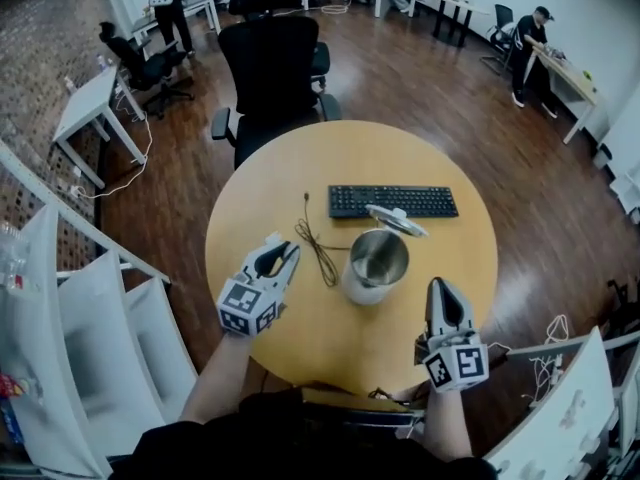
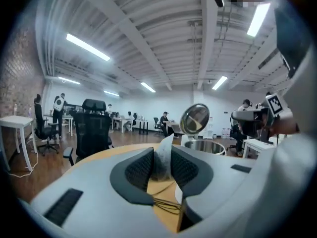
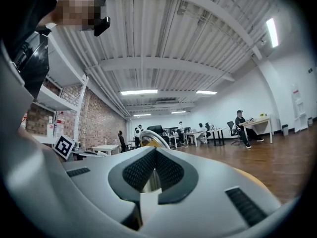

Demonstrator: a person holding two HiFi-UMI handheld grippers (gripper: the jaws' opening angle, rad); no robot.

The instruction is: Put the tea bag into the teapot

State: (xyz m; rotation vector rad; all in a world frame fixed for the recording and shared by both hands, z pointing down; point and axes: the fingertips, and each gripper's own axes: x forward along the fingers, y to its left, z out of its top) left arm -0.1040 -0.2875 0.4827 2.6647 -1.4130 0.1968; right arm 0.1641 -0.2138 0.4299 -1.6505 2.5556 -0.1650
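A pale tea bag (image 2: pixel 163 158) stands upright between the pads of my left gripper (image 2: pixel 162 168), which is shut on it. In the head view that gripper (image 1: pixel 284 255) hovers over the round table, left of the steel teapot (image 1: pixel 378 264). The teapot's lid (image 1: pixel 398 221) is tipped open at the far side and its inside looks empty. From the left gripper view the teapot (image 2: pixel 205 146) and its raised lid (image 2: pixel 194 119) lie ahead to the right. My right gripper (image 1: pixel 441 291) is right of the teapot near the table's front edge, jaws shut with nothing in them (image 3: pixel 155 156).
A black keyboard (image 1: pixel 393 201) lies beyond the teapot, and its thin cable (image 1: pixel 318 250) runs across the yellow table (image 1: pixel 300 338) between my left gripper and the pot. A black office chair (image 1: pixel 272 73) stands at the far edge. White shelves flank me on both sides.
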